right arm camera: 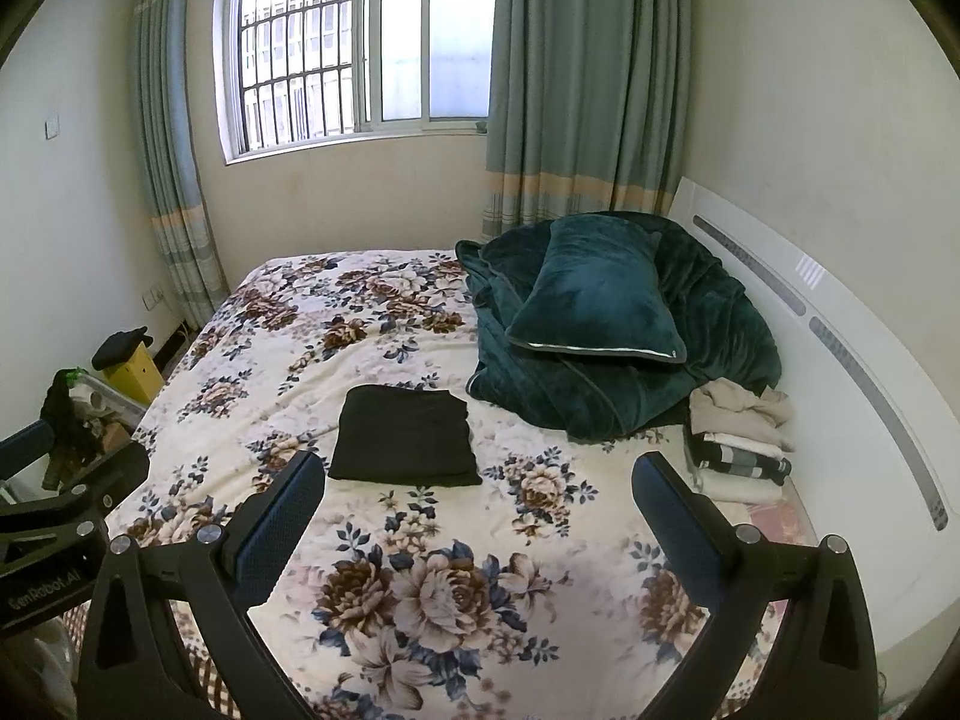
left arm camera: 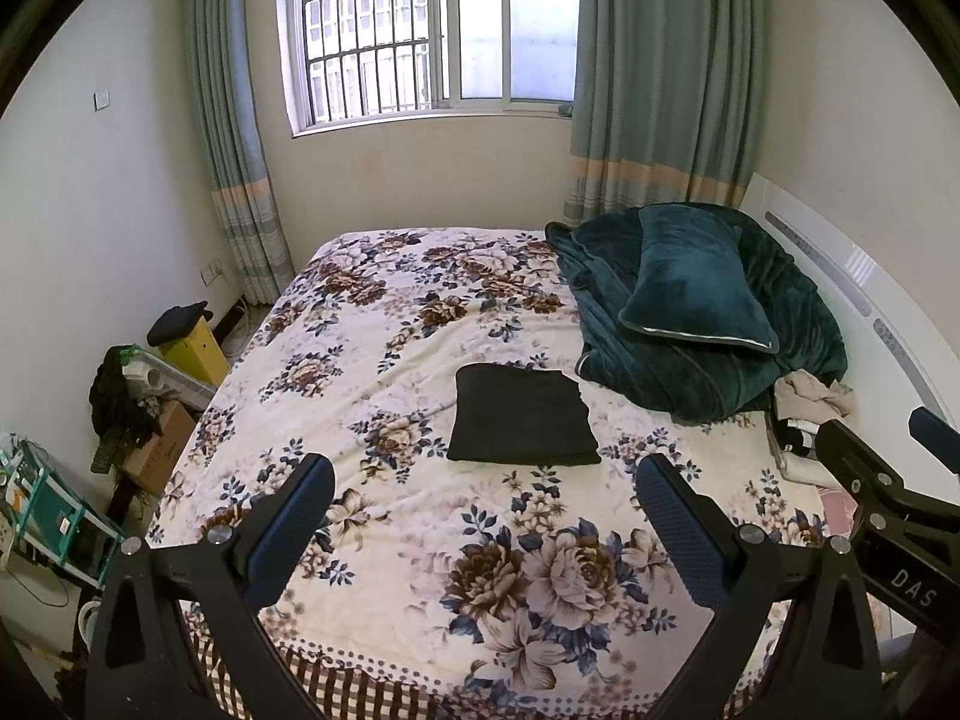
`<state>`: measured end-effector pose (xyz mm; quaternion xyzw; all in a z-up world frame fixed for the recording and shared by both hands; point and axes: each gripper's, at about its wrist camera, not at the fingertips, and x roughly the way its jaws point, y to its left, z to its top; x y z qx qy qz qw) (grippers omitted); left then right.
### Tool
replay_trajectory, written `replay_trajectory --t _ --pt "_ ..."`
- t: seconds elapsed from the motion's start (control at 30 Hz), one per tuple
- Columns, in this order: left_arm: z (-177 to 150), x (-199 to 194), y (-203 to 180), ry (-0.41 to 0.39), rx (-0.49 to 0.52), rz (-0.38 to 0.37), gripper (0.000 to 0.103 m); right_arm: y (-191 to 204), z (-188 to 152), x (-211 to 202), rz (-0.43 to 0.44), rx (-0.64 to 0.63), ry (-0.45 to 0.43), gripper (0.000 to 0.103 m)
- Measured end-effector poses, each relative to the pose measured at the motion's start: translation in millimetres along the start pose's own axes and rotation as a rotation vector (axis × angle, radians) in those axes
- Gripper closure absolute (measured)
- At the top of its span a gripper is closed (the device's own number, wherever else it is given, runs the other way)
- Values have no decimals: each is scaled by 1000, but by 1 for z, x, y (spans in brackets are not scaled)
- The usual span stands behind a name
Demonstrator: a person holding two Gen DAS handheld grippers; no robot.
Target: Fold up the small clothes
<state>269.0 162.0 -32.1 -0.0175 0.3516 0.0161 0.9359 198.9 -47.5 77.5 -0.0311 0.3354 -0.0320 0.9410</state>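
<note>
A black garment lies folded into a flat rectangle on the floral bed cover; it also shows in the right wrist view. My left gripper is open and empty, held above the bed's near part, short of the garment. My right gripper is open and empty, also short of the garment and to its right. The right gripper's body shows at the right edge of the left wrist view. A pile of folded and crumpled light clothes sits at the bed's right side by the headboard.
A dark green blanket with a green pillow on it fills the bed's far right. A white headboard runs along the right. Boxes and clutter stand on the floor left of the bed. A window with curtains is behind.
</note>
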Motion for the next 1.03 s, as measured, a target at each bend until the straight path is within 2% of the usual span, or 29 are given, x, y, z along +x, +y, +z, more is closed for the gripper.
replay_trajectory --t 1.03 --pt "3 -8 -1 -14 6 9 0 3 -6 -1 -5 17 1 0"
